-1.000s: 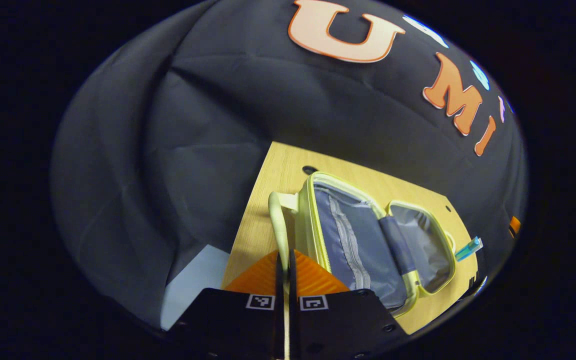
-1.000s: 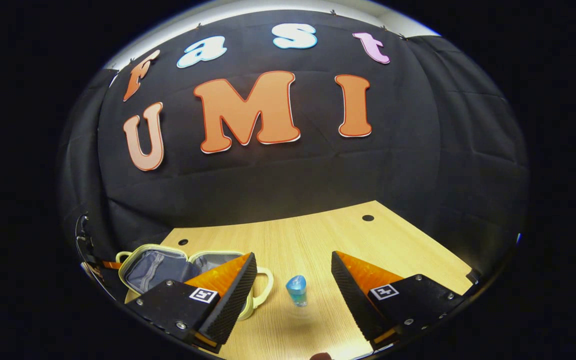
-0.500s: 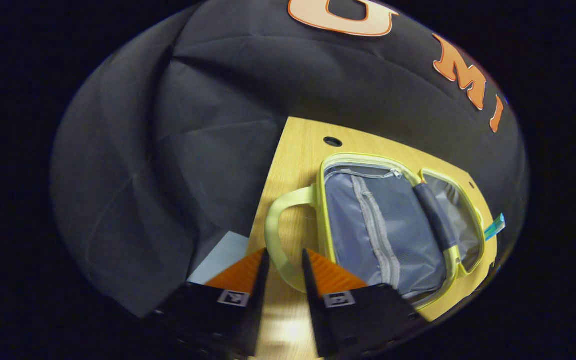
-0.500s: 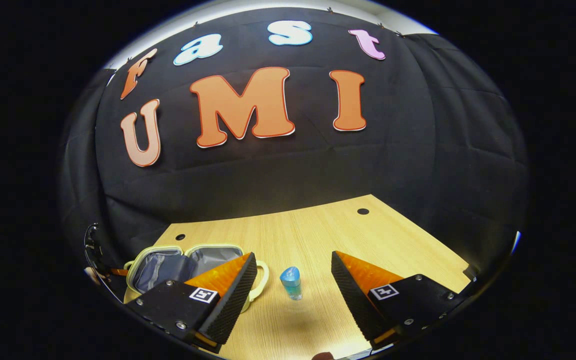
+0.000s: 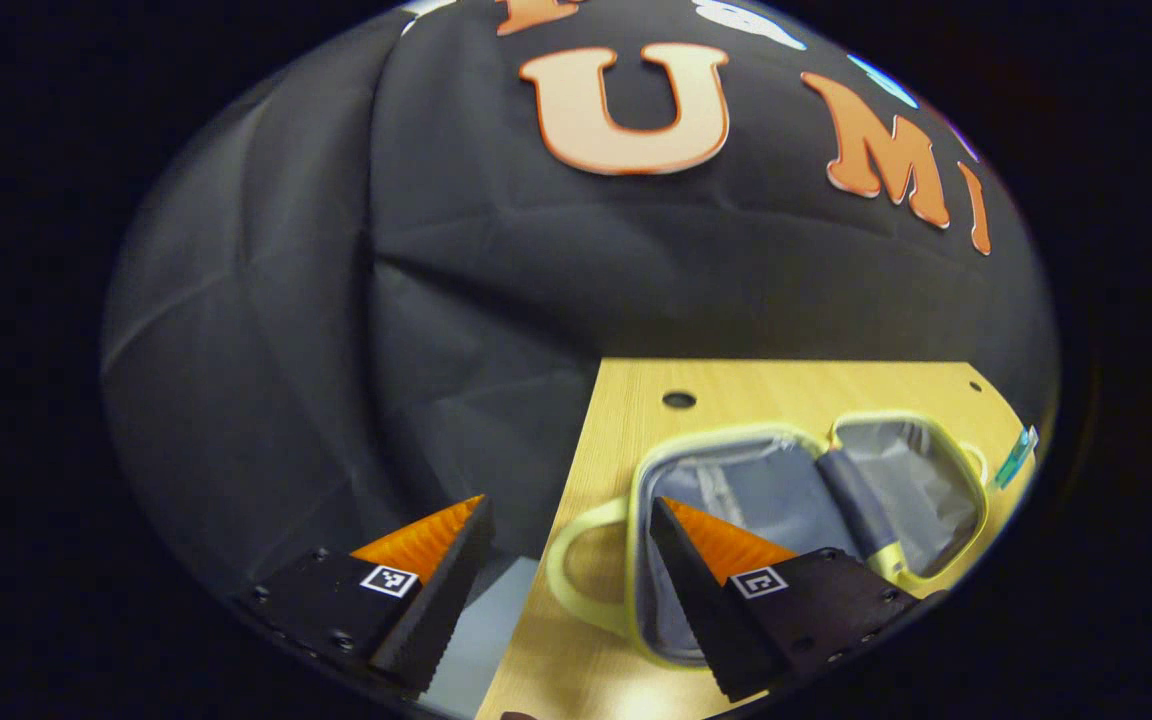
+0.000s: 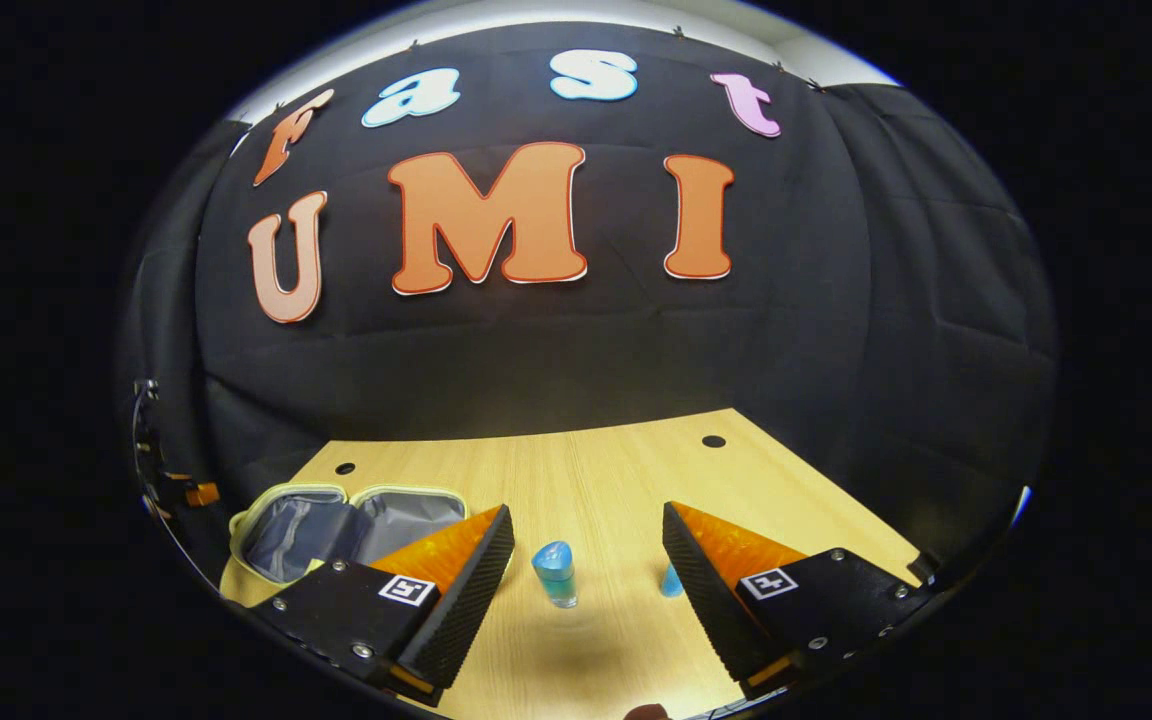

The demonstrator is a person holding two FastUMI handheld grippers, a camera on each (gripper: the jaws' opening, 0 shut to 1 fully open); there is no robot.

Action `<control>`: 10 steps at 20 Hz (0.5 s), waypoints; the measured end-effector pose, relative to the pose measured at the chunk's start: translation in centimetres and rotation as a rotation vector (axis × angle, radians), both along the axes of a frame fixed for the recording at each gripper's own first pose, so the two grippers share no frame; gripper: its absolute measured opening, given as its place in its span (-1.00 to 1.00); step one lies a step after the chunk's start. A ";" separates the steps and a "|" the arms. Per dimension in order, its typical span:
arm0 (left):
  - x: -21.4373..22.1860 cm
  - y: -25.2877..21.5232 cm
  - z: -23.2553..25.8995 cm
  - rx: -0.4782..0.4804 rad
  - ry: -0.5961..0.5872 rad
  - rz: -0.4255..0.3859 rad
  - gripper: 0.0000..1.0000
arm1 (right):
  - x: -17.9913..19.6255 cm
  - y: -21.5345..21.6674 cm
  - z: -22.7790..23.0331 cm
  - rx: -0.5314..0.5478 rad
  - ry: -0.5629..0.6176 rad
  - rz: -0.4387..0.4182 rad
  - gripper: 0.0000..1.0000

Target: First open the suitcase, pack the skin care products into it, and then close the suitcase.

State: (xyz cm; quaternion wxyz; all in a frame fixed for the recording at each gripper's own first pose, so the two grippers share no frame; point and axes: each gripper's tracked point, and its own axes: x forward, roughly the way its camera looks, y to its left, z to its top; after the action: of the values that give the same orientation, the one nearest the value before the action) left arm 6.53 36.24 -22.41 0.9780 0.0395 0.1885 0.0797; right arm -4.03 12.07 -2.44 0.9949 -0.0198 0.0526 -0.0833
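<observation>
We see the suitcase (image 5: pixel 806 500) lying open on the table (image 6: pixel 616 470), at nine o'clock from our right gripper (image 6: pixel 586 590). Both grippers, the left gripper (image 5: pixel 566 590) included, are spread and hold nothing. The blue bottle (image 6: pixel 555 573) stands at twelve o'clock between the right fingers; it looks light, stiff and slippery, so we should pinch its body low.

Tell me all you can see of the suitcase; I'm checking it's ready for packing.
The suitcase is a small soft case with a pale yellow-green rim and loop handle, lined in grey fabric with a zipped pocket. It lies fully open, both halves flat on the wooden table, nothing visible inside. In the left gripper view the open left tool hovers above its handle, not gripping it.
</observation>
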 end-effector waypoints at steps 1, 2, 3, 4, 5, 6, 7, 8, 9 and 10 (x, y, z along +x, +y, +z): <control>-0.1 -1.5 1.8 -0.006 -0.034 -0.010 0.95 | 0.2 -0.3 0.1 -0.011 -0.006 0.007 0.91; -0.2 -3.0 3.3 -0.002 -0.067 -0.012 0.95 | 0.5 -0.8 0.2 -0.021 -0.010 0.014 0.91; -0.7 -4.5 4.9 0.007 -0.099 -0.020 0.94 | 0.7 -1.2 0.2 -0.031 -0.011 0.023 0.91; -1.3 -6.0 6.8 0.013 -0.130 -0.027 0.94 | 1.0 -1.7 0.3 -0.044 -0.013 0.033 0.90; -1.6 -7.7 8.5 0.014 -0.160 -0.027 0.94 | 1.2 -2.4 0.5 -0.057 -0.016 0.045 0.90; -2.1 -9.7 10.0 0.005 -0.188 -0.031 0.90 | 1.5 -3.0 0.5 -0.065 -0.015 0.055 0.90; -2.4 -12.1 11.1 -0.013 -0.214 -0.049 0.90 | 1.8 -3.6 0.5 -0.062 -0.013 0.067 0.90; -2.4 -14.4 11.9 -0.024 -0.233 -0.070 0.92 | 2.1 -4.2 0.6 -0.052 -0.011 0.079 0.90; -2.5 -16.6 12.3 -0.024 -0.246 -0.080 0.92 | 2.4 -4.7 0.7 -0.043 -0.013 0.094 0.90; -2.5 -18.9 12.4 -0.020 -0.254 -0.091 0.94 | 2.7 -5.3 0.9 -0.038 -0.016 0.106 0.90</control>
State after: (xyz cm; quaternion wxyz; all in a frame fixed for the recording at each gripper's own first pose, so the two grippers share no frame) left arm 4.01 17.37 -10.05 0.9970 0.0276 0.0619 0.0376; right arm -1.29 6.82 -1.55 0.9978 -0.0409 0.0419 -0.0318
